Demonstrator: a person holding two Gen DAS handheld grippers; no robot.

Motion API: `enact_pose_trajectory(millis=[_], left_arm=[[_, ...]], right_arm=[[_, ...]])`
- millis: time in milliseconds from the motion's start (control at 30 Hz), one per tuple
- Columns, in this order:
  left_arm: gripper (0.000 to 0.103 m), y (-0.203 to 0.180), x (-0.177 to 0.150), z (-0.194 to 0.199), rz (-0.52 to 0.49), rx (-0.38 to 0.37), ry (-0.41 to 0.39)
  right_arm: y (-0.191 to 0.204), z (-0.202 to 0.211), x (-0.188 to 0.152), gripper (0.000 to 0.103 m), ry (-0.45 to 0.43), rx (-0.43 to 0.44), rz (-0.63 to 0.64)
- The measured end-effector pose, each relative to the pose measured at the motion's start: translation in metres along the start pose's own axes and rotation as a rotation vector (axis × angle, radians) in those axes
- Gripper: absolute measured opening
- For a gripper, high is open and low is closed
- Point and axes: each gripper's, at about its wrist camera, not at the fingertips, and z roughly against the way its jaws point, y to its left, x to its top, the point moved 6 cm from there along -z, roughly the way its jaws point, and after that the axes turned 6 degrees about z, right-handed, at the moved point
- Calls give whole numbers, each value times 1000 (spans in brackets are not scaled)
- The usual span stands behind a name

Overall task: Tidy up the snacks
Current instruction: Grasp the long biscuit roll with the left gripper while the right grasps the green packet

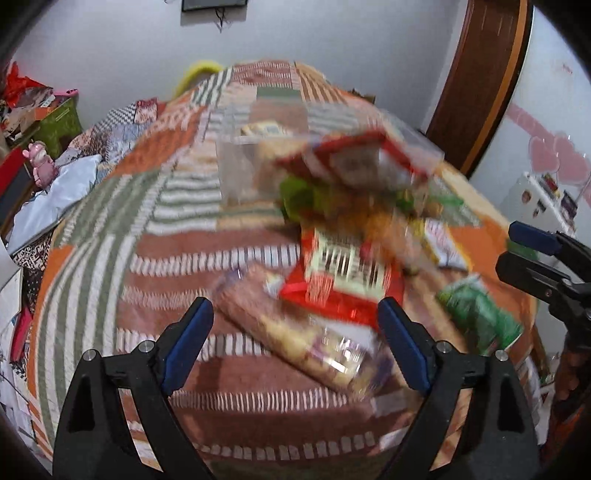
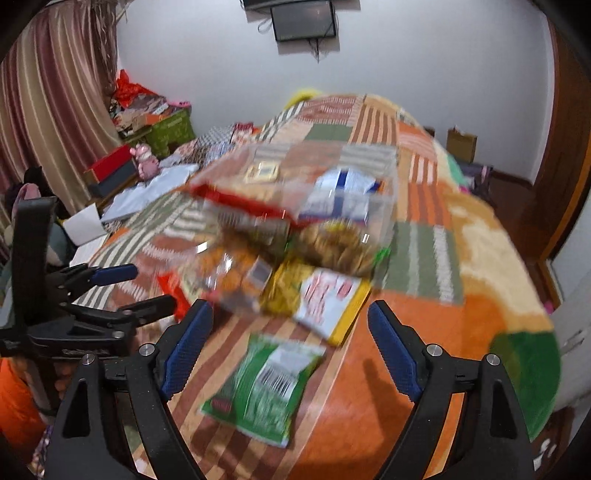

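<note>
With both the left gripper (image 1: 295,343) and right gripper (image 2: 291,343) released and holding nothing, we risk a crooked grasp because the snacks (image 2: 280,266) overlap beside the clear container (image 2: 332,173).

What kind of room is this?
Probably a bedroom: a bed under a patchwork striped blanket, a flat dark screen on the white wall, and long striped pink curtains.

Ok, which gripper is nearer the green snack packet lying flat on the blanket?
Right. The right gripper is open directly over the green packet, which lies between its fingers. The left gripper is open over the clear biscuit pack, left of it.
</note>
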Motion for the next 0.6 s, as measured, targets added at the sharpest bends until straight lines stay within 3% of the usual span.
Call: enact_pose_trajectory(millis=[167, 500, 600], left_arm=[[93, 9, -12, 1, 12, -4, -15], [93, 52, -20, 11, 52, 70, -16], [93, 54, -20, 14, 61, 65, -15]], right_arm=[[7, -10, -19, 84, 52, 22, -8], [8, -13, -37, 84, 79, 6, 1], [7, -12, -39, 75, 76, 4, 2]])
